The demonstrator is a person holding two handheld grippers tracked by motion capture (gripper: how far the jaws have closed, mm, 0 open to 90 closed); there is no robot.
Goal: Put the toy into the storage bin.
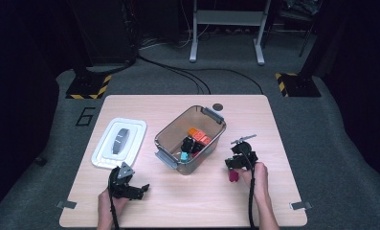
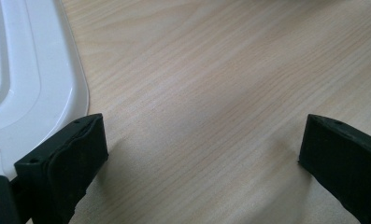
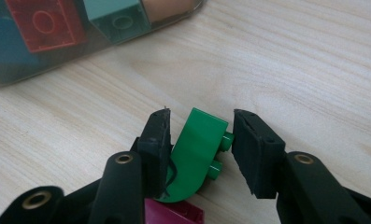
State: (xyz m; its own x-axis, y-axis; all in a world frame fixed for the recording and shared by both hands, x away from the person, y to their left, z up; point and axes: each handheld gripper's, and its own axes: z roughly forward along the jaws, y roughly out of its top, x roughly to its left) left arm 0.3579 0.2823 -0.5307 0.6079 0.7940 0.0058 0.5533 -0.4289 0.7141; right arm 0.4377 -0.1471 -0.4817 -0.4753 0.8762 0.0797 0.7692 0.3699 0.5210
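- Your right claw (image 3: 199, 135) has a green brick (image 3: 195, 156) between its jaws on the table (image 3: 290, 60); the left pad touches it and the right pad meets its studs, so it is gripped.
- Just below lies a magenta brick (image 3: 174, 212).
- Your left claw (image 2: 199, 149) is spread wide over bare wood, beside the white lid (image 2: 29, 74).
- Near your right claw stands the clear bin (image 1: 166, 132) of bricks.

A pale wooden desk (image 1: 187, 201) carries a clear plastic tub (image 1: 215, 136) of toy bricks (image 1: 195, 137) at its centre. A white plastic lid (image 1: 130, 136) lies left of it. A green curved brick (image 3: 195, 149) sits near the right edge, right of the tub.
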